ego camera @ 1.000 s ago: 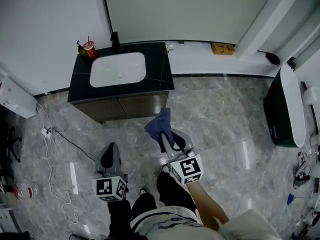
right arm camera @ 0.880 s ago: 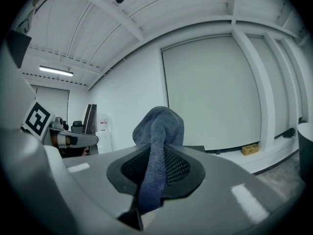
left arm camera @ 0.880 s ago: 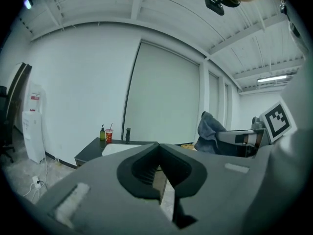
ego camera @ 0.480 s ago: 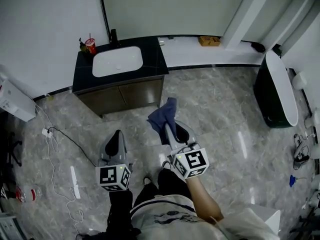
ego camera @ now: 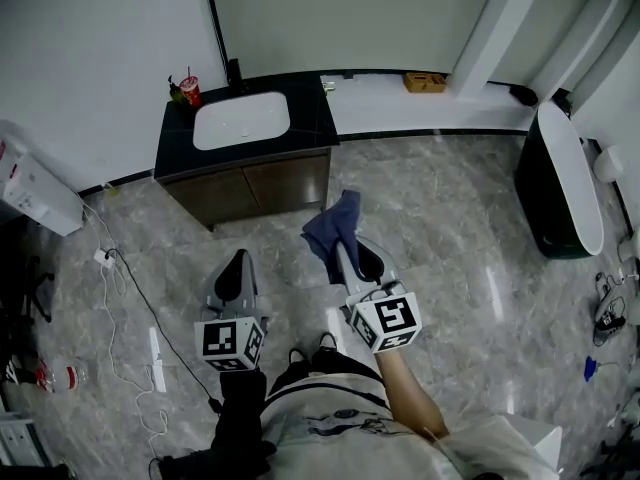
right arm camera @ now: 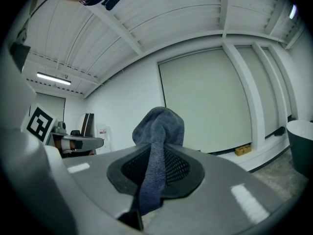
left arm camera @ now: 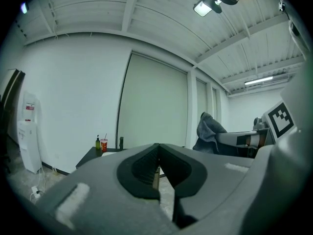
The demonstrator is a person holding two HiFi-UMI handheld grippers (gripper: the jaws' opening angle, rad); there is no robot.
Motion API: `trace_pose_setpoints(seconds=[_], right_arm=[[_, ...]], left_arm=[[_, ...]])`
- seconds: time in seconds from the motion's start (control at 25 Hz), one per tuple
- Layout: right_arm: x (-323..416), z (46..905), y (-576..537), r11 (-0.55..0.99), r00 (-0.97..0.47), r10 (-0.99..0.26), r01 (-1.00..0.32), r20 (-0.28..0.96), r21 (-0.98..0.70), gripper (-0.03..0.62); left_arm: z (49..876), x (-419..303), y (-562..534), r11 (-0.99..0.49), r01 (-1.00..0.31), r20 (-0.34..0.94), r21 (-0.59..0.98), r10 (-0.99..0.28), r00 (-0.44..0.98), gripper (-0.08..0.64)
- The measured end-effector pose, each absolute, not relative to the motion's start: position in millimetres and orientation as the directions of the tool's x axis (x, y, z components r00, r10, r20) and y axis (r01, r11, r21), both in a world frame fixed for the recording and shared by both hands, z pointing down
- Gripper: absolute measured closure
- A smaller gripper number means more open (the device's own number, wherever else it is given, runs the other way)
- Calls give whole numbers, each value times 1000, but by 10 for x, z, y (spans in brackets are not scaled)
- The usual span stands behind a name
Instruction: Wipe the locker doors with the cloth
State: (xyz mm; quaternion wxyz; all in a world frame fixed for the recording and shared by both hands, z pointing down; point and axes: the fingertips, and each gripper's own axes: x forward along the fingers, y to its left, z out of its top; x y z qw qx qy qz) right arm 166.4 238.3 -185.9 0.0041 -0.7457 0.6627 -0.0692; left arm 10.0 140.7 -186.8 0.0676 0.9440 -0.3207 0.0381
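Observation:
A blue-grey cloth (ego camera: 333,230) hangs bunched from my right gripper (ego camera: 347,251), which is shut on it. In the right gripper view the cloth (right arm camera: 159,124) rises above the jaws and a strip of it runs down between them. My left gripper (ego camera: 237,262) is beside it to the left, shut and holding nothing; its jaws (left arm camera: 157,150) meet in a thin line. Both point nearly level over the marble floor toward a sink cabinet with brown doors (ego camera: 262,188). From the left gripper view the cloth (left arm camera: 210,131) shows to the right.
The black countertop (ego camera: 312,118) carries a white basin, a red cup (ego camera: 190,90) and a bottle. A white appliance (ego camera: 35,193) and loose cables (ego camera: 130,298) lie at the left. A dark green tub (ego camera: 565,183) stands at the right, and a small box (ego camera: 425,82) rests on the white ledge.
Both grippers have risen and moved a little forward toward the sink cabinet. The cloth has stayed in the right gripper throughout.

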Motion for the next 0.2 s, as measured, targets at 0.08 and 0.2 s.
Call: trace_pose_setpoints(seconds=[0.08,0.2], right_arm=[[1705,-1935,2393,-119,112,-990,-989,86,-86,535],[1760,-2060,2444,-116,111,-992,-991,66,-74,535]], left_arm=[[-1909,136,1417,-786,-610,111,98,-601,792,560],[-1957,166,1457,-787,-609,104,95,-601,793,560]])
